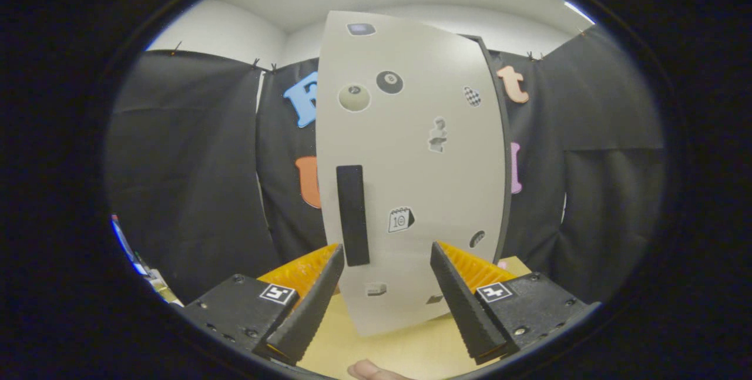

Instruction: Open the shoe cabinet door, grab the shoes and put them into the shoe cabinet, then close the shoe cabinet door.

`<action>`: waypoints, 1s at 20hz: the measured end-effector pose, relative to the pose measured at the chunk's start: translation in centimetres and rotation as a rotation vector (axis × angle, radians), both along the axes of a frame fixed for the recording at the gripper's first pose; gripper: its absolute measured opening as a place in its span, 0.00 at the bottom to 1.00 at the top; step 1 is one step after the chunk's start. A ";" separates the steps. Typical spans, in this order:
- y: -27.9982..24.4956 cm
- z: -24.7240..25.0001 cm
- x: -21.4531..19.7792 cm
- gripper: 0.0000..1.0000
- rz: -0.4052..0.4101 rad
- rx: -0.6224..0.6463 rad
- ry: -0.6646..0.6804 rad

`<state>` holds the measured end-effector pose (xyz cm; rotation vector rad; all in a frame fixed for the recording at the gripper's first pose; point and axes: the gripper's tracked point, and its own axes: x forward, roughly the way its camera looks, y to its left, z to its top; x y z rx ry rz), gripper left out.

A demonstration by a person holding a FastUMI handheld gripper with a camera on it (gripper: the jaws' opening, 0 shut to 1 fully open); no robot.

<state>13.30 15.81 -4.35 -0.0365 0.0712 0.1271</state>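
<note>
My tool (388, 262) is spread wide and holds nothing; both fingers point at the cabinet door (423, 151). Using the door's black handle (352, 214) as landmark: the left finger's tip sits just left of the handle's lower end, while the right finger is well to its right, in front of the bare panel. So the handle is not centred in the gap, it hugs the left finger.

The door stands upright on the bench (405, 353) and its face looks flush and shut. No shoes in sight from here, and I can't tell whether they are inside. A shut door fits either end of the job, so I won't call the stage.

Risks if I go for the handle from here:
- Off-centre closing: the left finger meets the handle before the right one, shoves it sideways, and I get a skewed pinch or a slip.
- Handle looks thin and shallow. Fingers may scrape the panel and close on nothing.
- Cabinet looks light. A pull could drag or tip the whole box instead of swinging the door.
- Stickers on the panel right of the handle could get scuffed.
- A fingertip (370, 370) shows below the handle, near the fingers: pinch hazard.
</note>
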 end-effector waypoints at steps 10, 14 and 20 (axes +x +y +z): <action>-4.6 -4.0 -10.7 0.96 0.070 0.077 -0.069; -6.1 -5.2 -12.5 0.96 0.091 0.057 -0.076; -7.1 -7.3 -13.5 0.96 0.016 0.082 0.000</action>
